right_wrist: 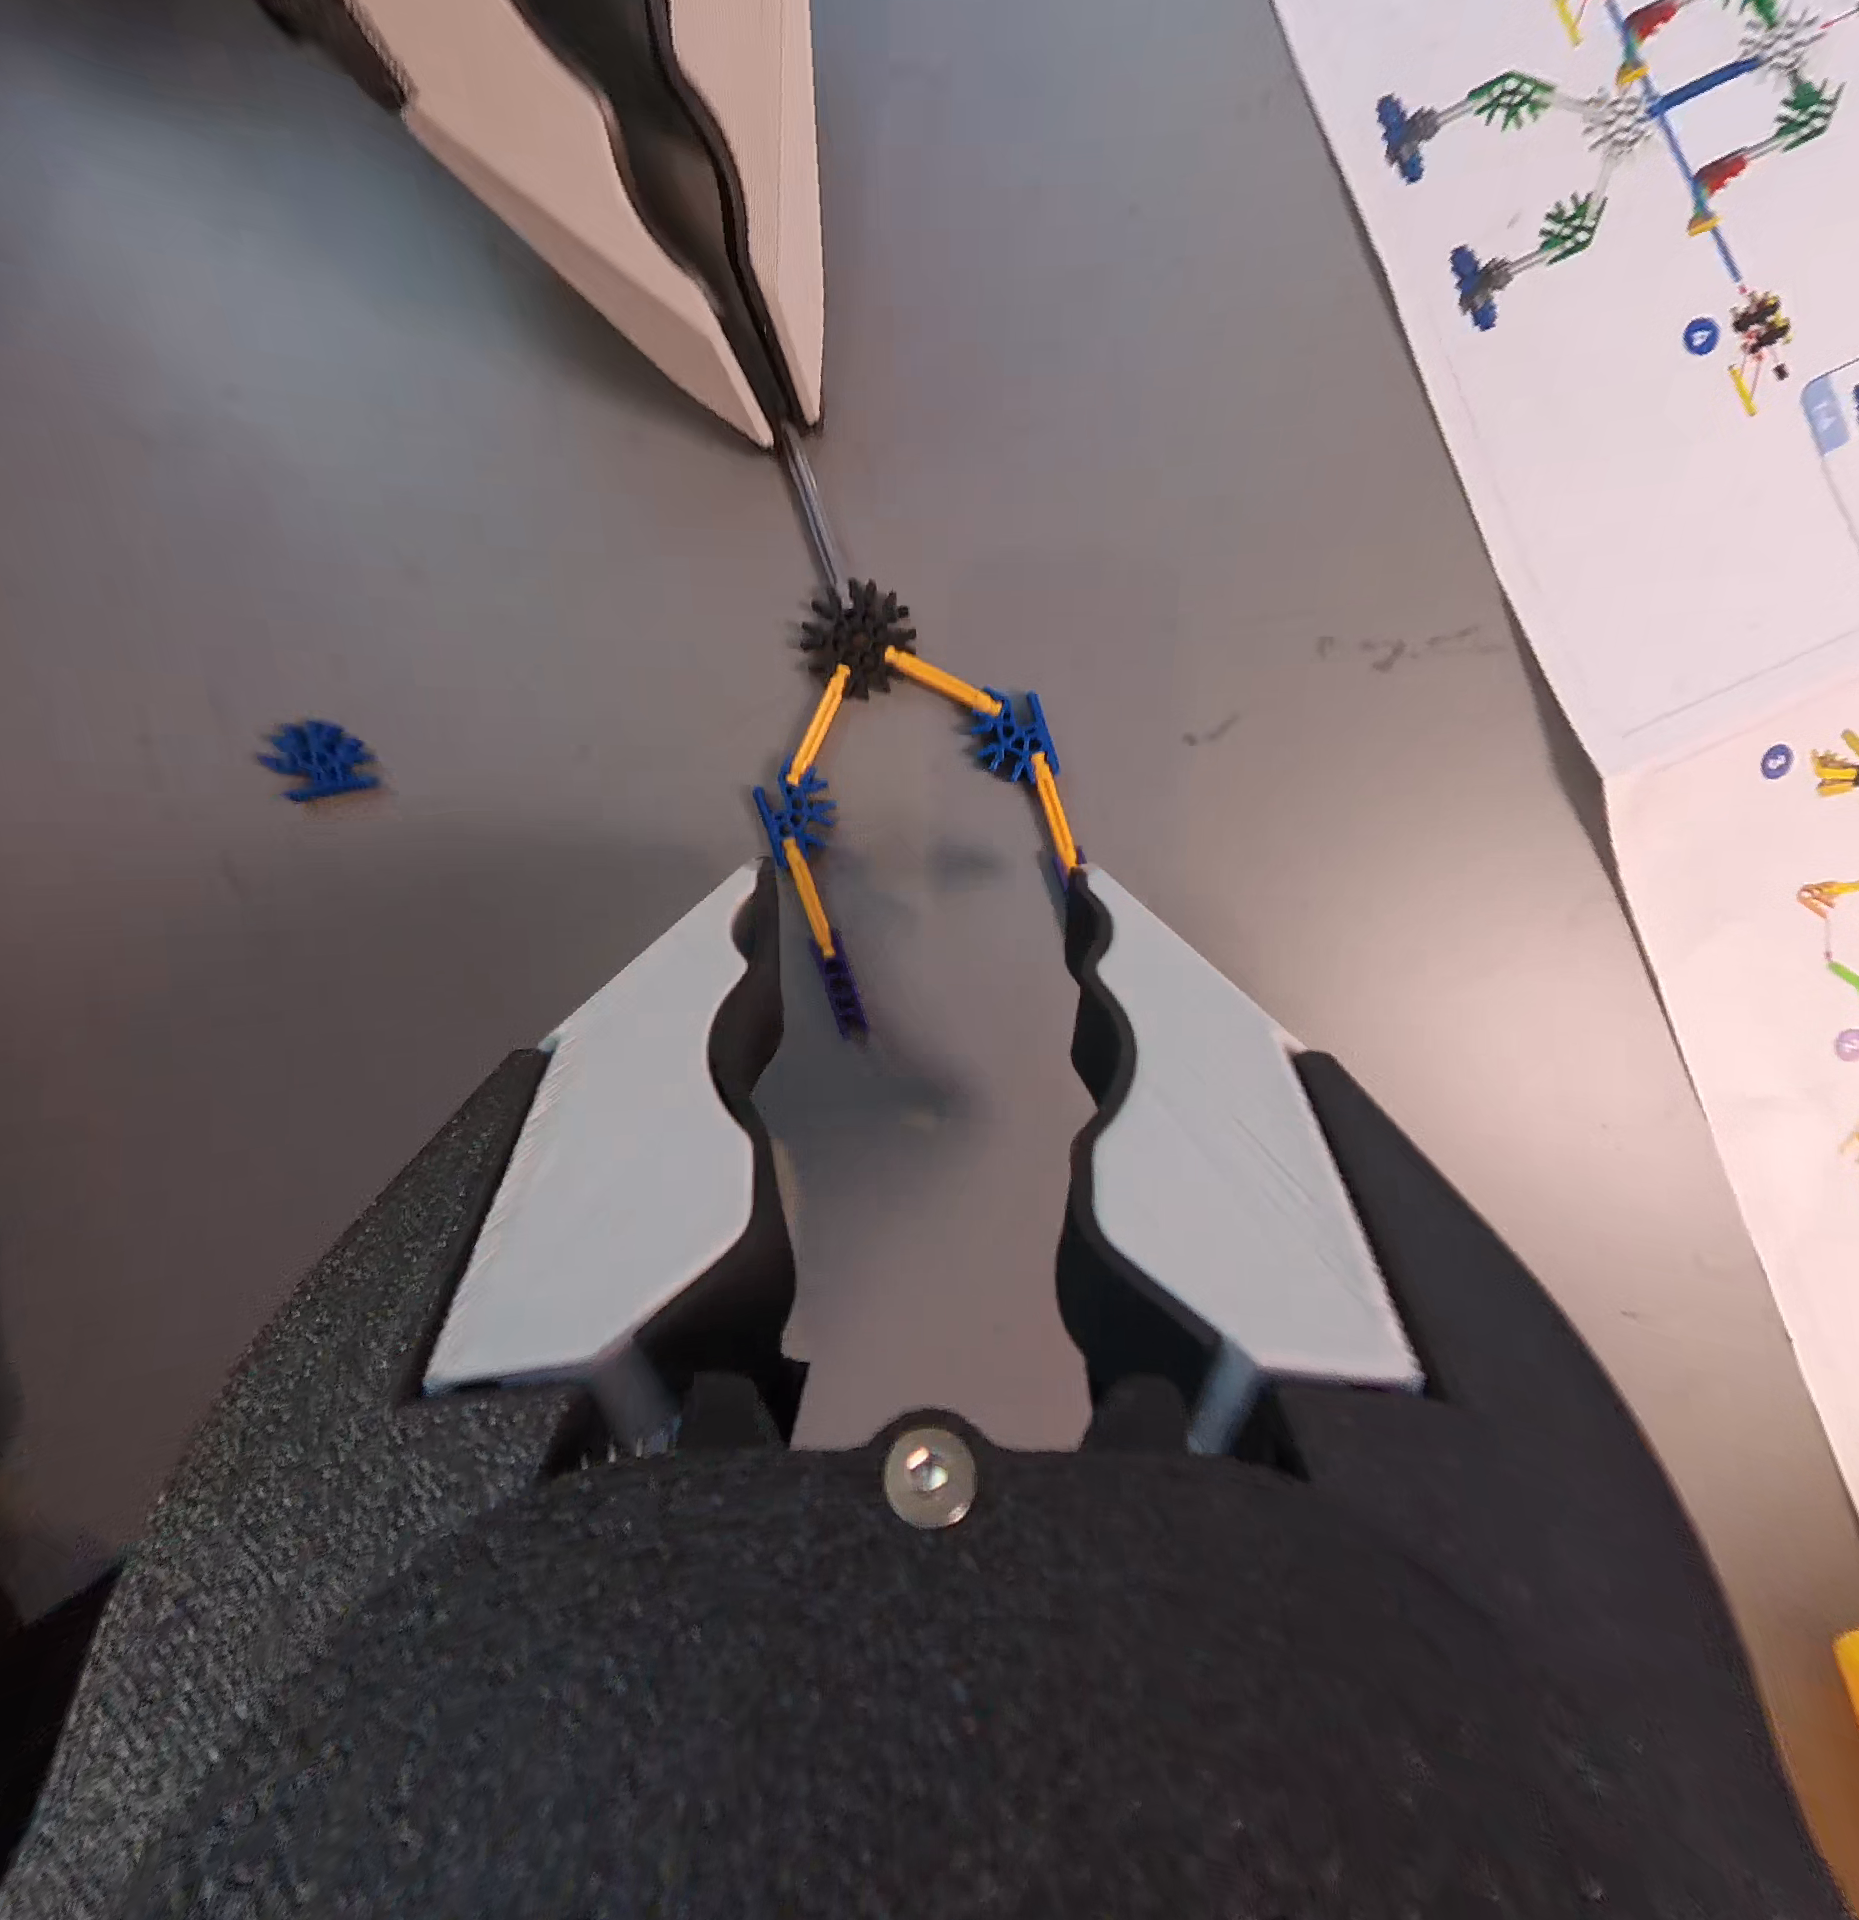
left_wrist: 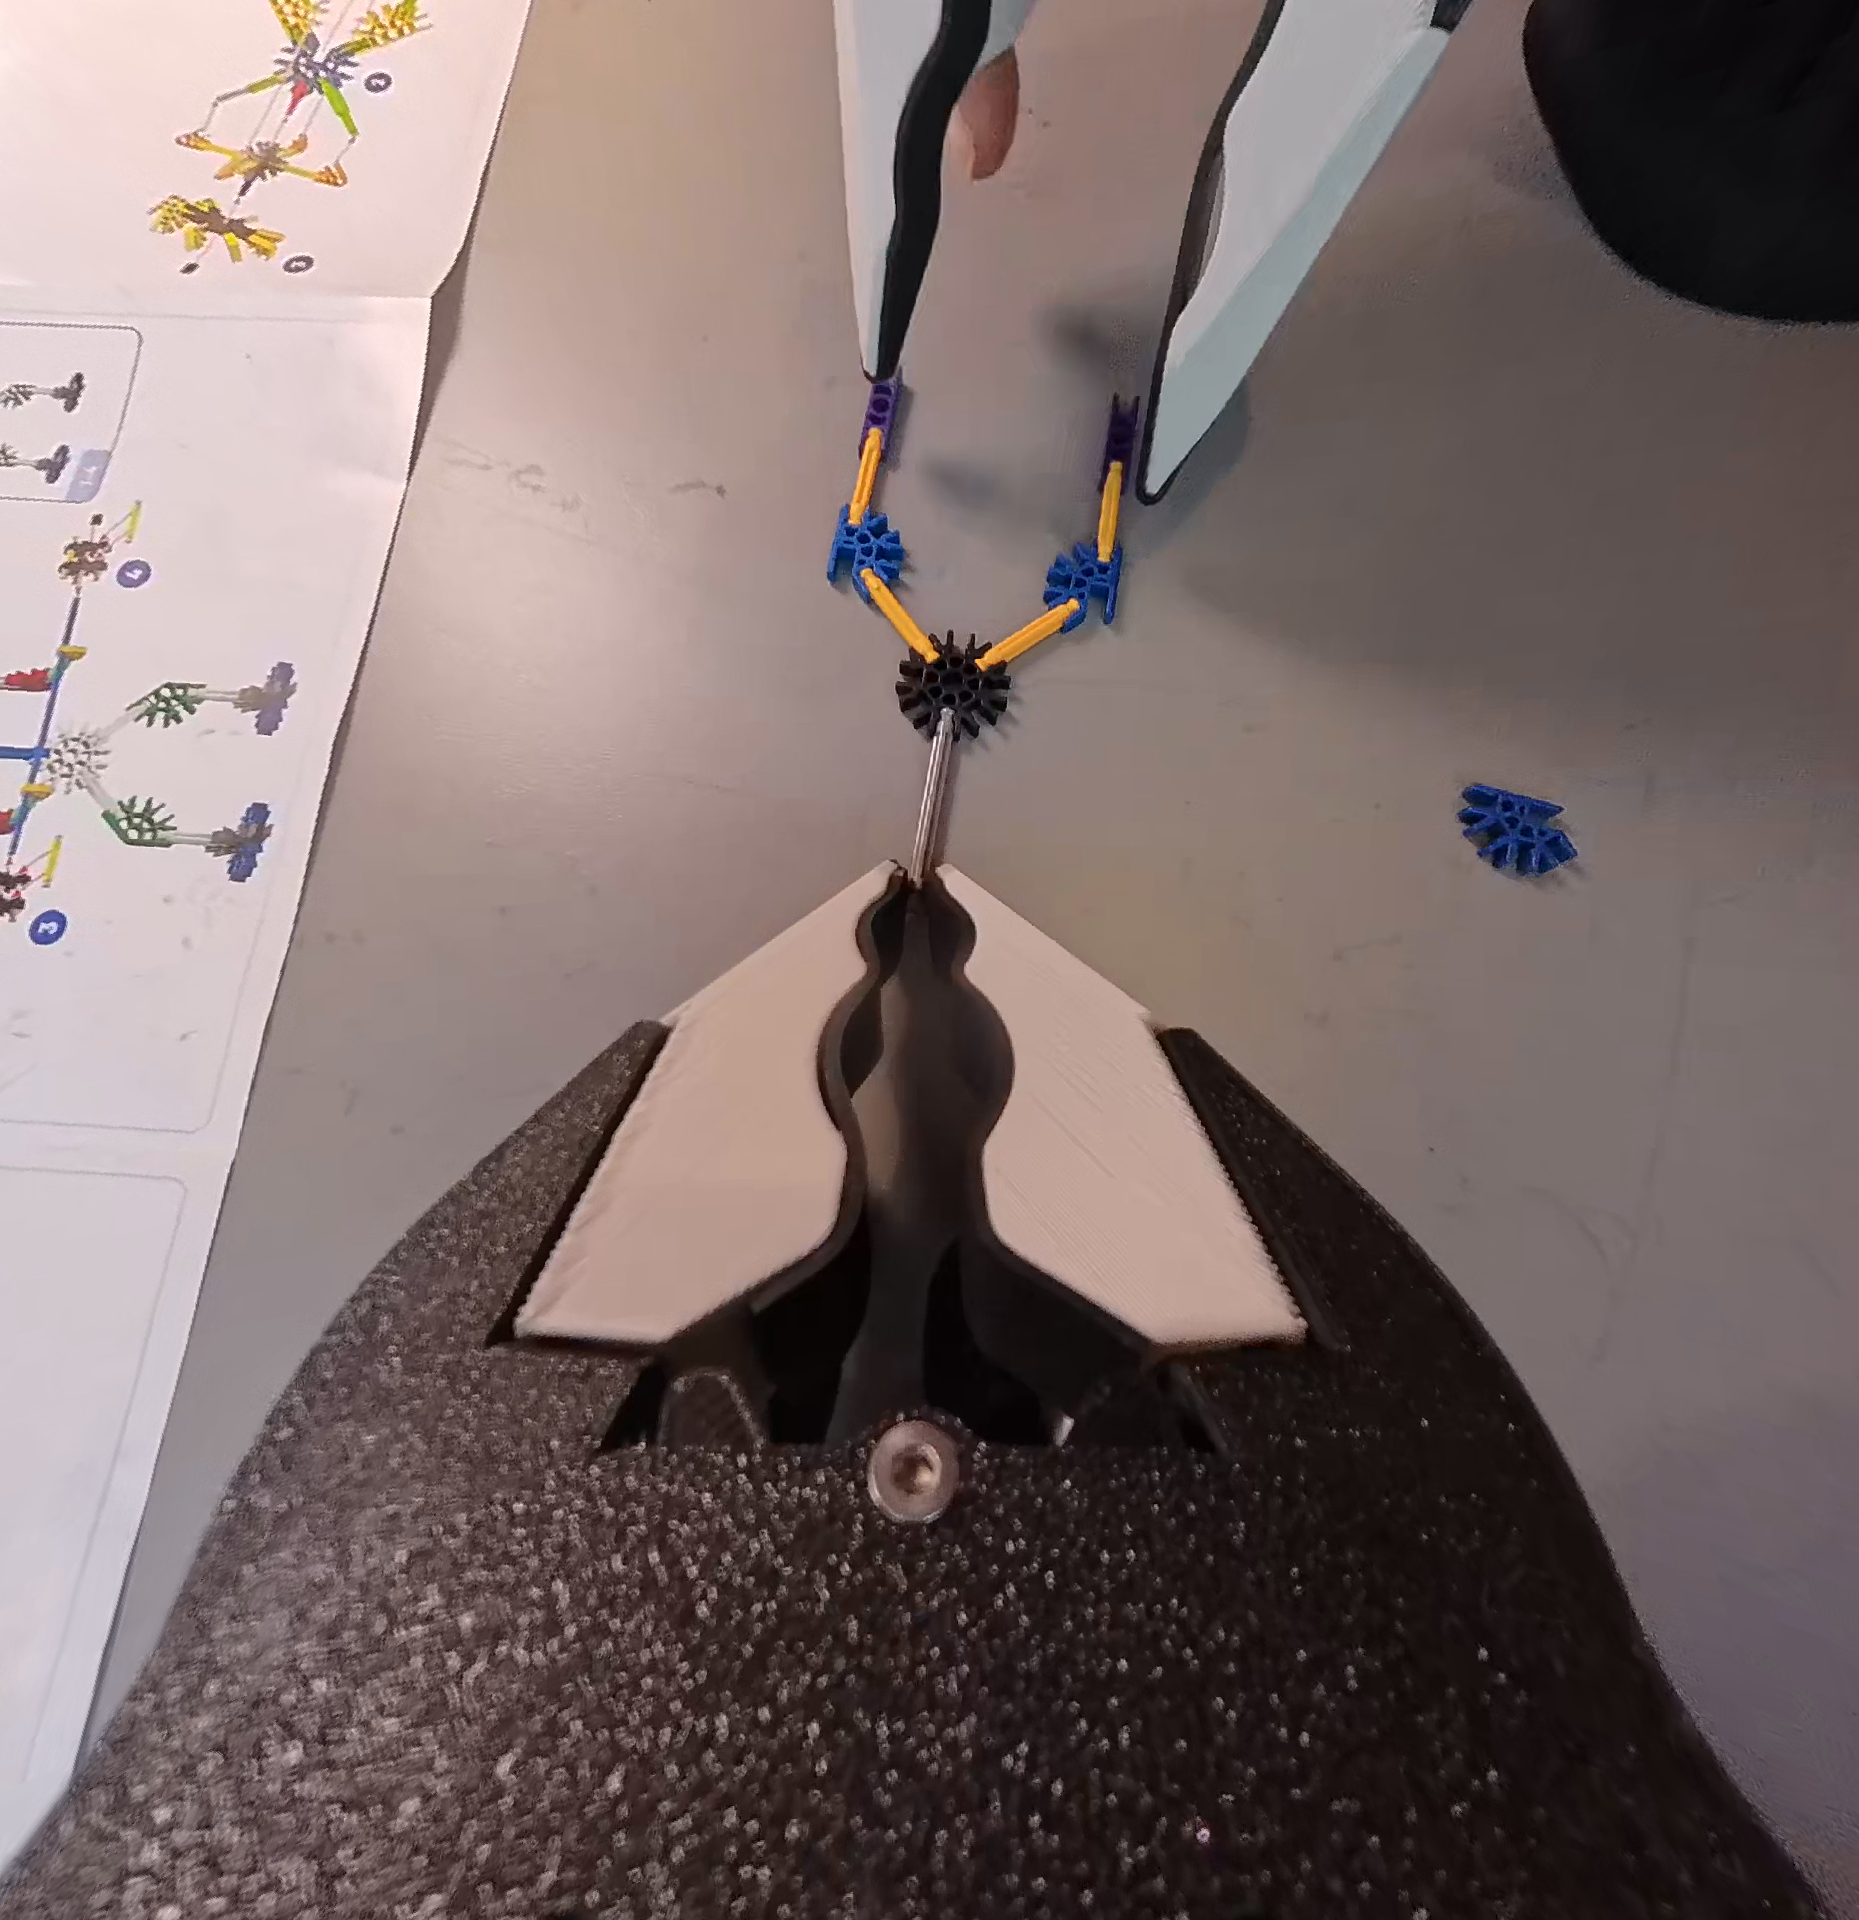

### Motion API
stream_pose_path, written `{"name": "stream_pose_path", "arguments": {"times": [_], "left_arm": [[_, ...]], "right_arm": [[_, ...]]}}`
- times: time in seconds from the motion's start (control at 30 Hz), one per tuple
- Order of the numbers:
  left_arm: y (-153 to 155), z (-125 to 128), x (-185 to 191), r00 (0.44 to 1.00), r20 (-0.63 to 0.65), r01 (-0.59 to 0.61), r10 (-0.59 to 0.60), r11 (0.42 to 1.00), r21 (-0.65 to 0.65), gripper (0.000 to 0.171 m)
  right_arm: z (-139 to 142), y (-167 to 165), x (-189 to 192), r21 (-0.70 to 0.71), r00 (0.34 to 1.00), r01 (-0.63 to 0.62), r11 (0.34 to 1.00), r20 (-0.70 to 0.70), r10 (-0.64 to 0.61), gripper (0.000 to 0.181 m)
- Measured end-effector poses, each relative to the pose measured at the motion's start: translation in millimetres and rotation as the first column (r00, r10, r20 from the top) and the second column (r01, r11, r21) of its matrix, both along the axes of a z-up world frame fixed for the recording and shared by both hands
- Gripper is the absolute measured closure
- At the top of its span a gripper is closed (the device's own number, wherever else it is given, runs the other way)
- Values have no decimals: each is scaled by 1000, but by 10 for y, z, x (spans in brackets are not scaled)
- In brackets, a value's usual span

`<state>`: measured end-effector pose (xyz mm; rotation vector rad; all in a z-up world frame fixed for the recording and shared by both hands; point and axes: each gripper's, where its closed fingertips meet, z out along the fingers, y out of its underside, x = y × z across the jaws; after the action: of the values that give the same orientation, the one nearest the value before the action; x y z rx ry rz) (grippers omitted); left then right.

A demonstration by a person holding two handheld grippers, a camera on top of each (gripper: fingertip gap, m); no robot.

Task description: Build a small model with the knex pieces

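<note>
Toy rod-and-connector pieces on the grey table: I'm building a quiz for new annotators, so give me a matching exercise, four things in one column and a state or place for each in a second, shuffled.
Things:
1. grey rod
2. black connector
3. loose blue connector
4. instruction sheet

States or places:
A. lying alone on the table, joined to nothing
B. flat along the table's edge, beside the model
C. pinched in the left tongs
D. hub where two yellow rods meet

Pairs: 1-C, 2-D, 3-A, 4-B

The right tongs stand open, straddling the model's purple ends.
</note>
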<state>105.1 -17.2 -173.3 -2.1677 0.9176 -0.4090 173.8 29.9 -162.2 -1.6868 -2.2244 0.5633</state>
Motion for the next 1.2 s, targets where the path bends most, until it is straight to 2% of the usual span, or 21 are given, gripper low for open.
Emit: {"name": "stream_pose_path", "arguments": {"times": [0.1, 0.23, 0.37, 0.43, 0.53, 0.63, 0.7, 0.8, 0.9, 1.03, 1.1, 1.2], "left_arm": [[-22, 1, -9, 1000, -2, 16, -16, 1000, 3, 168], [-70, 1, -17, 999, 0, 40, -40, 999, 17, 168], [-117, 2, 1, 994, -13, 107, -107, 994, 34, 168], [-161, 3, 25, 988, -6, 152, -151, 988, 31, 169], [-289, 4, 102, 969, 12, 246, -247, 969, 30, 169], [-371, 5, 119, 951, 4, 310, -310, 950, 39, 169], [-334, 14, 68, 956, -13, 294, -294, 954, 61, 168], [-181, 57, -84, 980, -42, 199, -196, 974, 107, 161], [7, 106, -295, 995, -85, 64, -51, 985, 159, 160], [7, 230, -326, 999, -42, 0, 8, 986, 169, 160], [-87, 265, -259, 1000, -12, 12, -11, 989, 147, 160], [-313, 293, -56, 995, 32, 88, -92, 992, 89, 160]], "right_arm": [[-44, 17, 85, -7, 999, -26, 1000, 28, 27, 125], [148, -574, 100, -136, 979, -196, 971, -78, 187, 138], [50, -1063, 149, -163, 953, -300, 940, -92, 289, 139], [-27, -1203, 147, -155, 947, -320, 935, -90, 309, 139], [-32, -1228, 135, -126, 942, -332, 935, -104, 320, 141], [110, -975, 68, -107, 958, -265, 958, -143, 249, 141], [119, -706, 72, -77, 975, -195, 978, -125, 185, 130], [-1, -429, 152, -34, 991, -120, 992, -64, 118, 112], [-122, -404, 218, -42, 996, -87, 995, -23, 86, 108], [-115, -372, 240, -25, 1000, -15, 1000, -27, 14, 131], [-115, -343, 247, -20, 998, 57, 998, -27, -58, 141], [-107, -317, 233, -57, 972, 232, 971, -22, -233, 152]]}}
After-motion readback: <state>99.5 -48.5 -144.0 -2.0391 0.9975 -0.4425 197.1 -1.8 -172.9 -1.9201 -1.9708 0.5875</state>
